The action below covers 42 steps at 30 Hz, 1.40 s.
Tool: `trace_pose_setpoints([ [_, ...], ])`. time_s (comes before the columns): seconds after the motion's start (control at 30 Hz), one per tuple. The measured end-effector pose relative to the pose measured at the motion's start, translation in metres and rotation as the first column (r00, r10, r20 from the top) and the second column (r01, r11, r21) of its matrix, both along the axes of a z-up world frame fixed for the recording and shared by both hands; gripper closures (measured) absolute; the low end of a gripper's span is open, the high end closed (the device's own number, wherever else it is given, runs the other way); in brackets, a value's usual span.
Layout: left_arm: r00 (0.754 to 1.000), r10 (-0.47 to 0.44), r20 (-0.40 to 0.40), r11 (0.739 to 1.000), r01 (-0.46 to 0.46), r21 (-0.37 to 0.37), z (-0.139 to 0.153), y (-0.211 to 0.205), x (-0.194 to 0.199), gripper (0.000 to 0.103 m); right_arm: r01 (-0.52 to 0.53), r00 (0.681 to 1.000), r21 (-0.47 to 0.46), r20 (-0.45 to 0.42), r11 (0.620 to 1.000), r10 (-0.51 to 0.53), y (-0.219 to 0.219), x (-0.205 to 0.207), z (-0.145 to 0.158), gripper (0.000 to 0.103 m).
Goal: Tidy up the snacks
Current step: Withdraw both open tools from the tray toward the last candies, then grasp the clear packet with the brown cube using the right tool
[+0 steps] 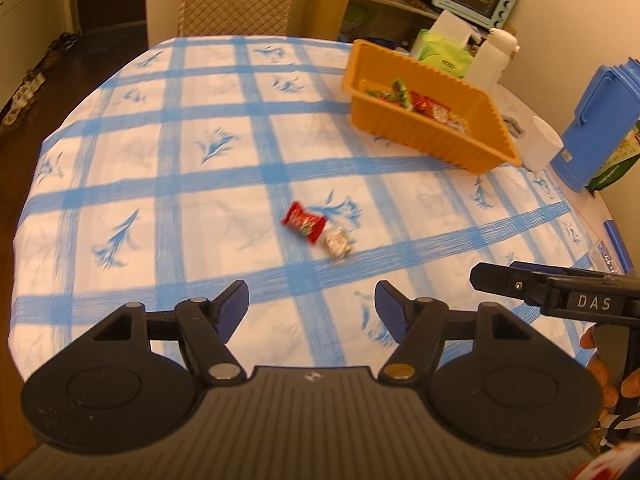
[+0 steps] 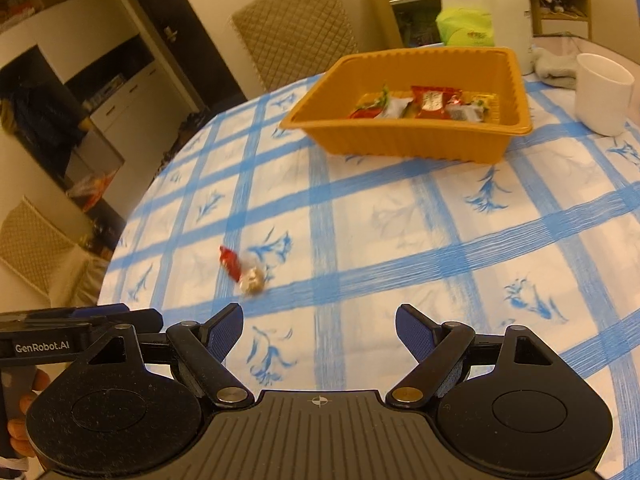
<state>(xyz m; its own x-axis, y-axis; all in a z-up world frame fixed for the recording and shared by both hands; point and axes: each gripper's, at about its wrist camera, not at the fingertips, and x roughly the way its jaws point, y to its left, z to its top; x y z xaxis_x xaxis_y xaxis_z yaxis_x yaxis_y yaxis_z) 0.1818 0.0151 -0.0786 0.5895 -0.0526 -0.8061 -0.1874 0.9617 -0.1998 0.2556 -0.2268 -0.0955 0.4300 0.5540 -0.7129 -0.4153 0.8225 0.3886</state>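
- Tongs first: my left gripper [image 1: 312, 304] and right gripper [image 2: 319, 330] both hang with jaws apart, nothing between them.
- Red snack packet [image 1: 303, 220] and pale wrapped candy [image 1: 338, 242] lie touching on the blue-checked tablecloth [image 1: 120, 184].
- Farther off, the orange tray [image 2: 400, 140] holds several snacks, white cup [image 2: 604, 94] beside it.

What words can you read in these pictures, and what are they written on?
"DAS": on the right gripper, seen from the left wrist.
"GenRobot.AI": on the left gripper, seen from the right wrist.
Red snack on the table: print too blurred to read.
Snacks in the orange tray: print too small to read.
Green pack: print too blurred to read.
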Motion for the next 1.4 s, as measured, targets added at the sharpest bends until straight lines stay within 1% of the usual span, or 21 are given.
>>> trace_pose_setpoints([
  [0.27, 0.999, 0.029, -0.025, 0.999, -0.028, 0.04, -0.009, 0.006, -0.01, 0.036, -0.047, 0.999, -0.042, 0.015, 0.998, 0.047, 0.024, -0.007, -0.012, 0.02],
  [0.6, 0.997, 0.054, -0.048, 0.997, -0.052, 0.055, -0.02, 0.015, -0.01, 0.036, -0.155, 0.985, -0.107, 0.057, 0.982, 0.162, 0.061, -0.013, -0.026, 0.021],
  [0.67, 0.997, 0.055, -0.05, 0.997, -0.053, 0.056, -0.022, 0.017, -0.009, 0.036, -0.164, 0.983, -0.117, 0.061, 0.979, 0.172, 0.066, -0.01, -0.028, 0.026],
  [1.0, 0.996, 0.07, -0.06, 0.996, -0.066, 0.067, -0.029, 0.027, -0.003, 0.036, -0.189, 0.977, -0.149, 0.067, 0.971, 0.2, 0.089, 0.003, -0.034, 0.034],
  [1.2, 0.995, 0.078, -0.064, 0.995, -0.073, 0.073, -0.032, 0.033, 0.0, 0.036, -0.209, 0.97, -0.17, 0.087, 0.963, 0.226, 0.103, 0.011, -0.037, 0.038],
  [1.4, 0.994, 0.087, -0.067, 0.994, -0.082, 0.076, -0.035, 0.037, 0.002, 0.036, -0.224, 0.963, -0.185, 0.109, 0.957, 0.246, 0.116, 0.018, -0.043, 0.048],
])
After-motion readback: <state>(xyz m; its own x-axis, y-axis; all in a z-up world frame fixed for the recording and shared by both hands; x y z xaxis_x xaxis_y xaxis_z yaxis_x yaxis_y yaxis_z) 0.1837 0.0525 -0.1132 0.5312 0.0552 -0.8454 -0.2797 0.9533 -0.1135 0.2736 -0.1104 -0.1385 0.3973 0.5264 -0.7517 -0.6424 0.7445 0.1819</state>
